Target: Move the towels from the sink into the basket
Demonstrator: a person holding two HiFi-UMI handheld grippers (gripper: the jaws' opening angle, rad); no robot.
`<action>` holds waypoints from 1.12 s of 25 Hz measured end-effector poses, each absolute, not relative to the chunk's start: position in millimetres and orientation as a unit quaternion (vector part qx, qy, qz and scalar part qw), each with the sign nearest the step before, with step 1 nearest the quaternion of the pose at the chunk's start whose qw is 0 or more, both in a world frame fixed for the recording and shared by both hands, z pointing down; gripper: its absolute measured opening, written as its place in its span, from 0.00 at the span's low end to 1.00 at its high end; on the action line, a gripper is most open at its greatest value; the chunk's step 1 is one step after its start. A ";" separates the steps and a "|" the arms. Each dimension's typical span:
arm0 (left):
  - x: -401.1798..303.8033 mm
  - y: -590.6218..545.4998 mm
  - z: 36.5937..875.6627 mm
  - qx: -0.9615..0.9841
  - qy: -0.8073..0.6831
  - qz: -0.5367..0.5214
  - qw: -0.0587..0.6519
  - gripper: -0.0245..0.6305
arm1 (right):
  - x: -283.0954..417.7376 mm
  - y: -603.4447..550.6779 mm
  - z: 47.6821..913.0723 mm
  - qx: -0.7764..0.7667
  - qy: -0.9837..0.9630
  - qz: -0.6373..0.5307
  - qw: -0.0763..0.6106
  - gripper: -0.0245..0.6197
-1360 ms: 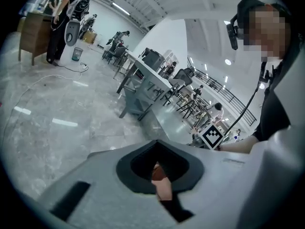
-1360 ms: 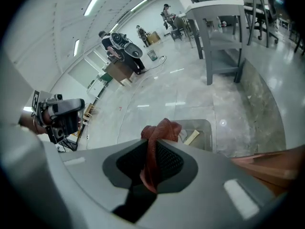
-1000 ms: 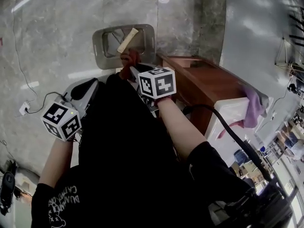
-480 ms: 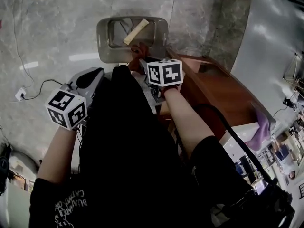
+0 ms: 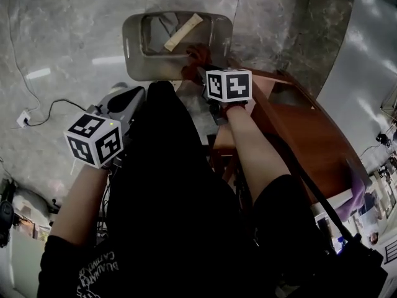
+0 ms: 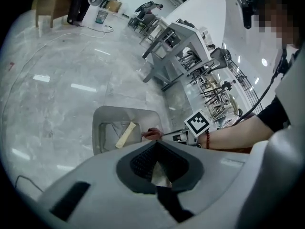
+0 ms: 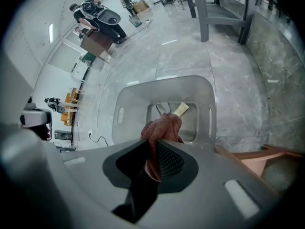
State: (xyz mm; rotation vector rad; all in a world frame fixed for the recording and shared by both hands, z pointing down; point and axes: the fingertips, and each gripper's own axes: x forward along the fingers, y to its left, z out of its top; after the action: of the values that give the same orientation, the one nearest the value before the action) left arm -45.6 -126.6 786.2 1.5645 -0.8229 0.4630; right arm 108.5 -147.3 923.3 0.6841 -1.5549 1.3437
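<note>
— What's underfoot?
— Glossy grey marble floor (image 5: pixel 62 30), with a thin cable (image 5: pixel 54 102) trailing to a white socket block (image 5: pixel 26 117) at the left
— And to the right?
— A brown wooden cabinet (image 5: pixel 310 135); grey metal tables (image 6: pixel 183 42) stand farther off across the floor
</note>
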 end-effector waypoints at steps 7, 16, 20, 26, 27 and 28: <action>-51.8 -119.6 842.9 0.666 -0.358 0.210 0.620 0.04 | 117.1 -135.9 988.7 0.329 -0.607 0.555 0.465 0.13; -58.9 -94.9 849.0 0.649 -0.370 0.211 0.631 0.04 | 133.8 -113.1 1000.6 0.346 -0.576 0.564 0.480 0.11; -59.6 -94.3 829.0 0.656 -0.363 0.207 0.628 0.04 | 138.9 -113.7 984.6 0.357 -0.571 0.556 0.487 0.05; -78.2 -79.3 814.4 0.681 -0.317 0.286 0.595 0.04 | 116.6 -87.5 935.6 0.321 -0.539 0.584 0.515 0.05; -84.1 -71.8 810.1 0.675 -0.314 0.304 0.595 0.04 | 112.7 -78.5 921.8 0.306 -0.536 0.589 0.522 0.05; -90.2 -65.0 803.3 0.669 -0.313 0.316 0.595 0.04 | 109.5 -69.3 907.0 0.293 -0.535 0.592 0.527 0.05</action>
State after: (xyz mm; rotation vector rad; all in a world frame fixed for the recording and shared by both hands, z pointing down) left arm -90.2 -65.0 803.3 1.5549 -0.7283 0.7350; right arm 109.5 -69.3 907.0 0.6991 -1.2784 1.4145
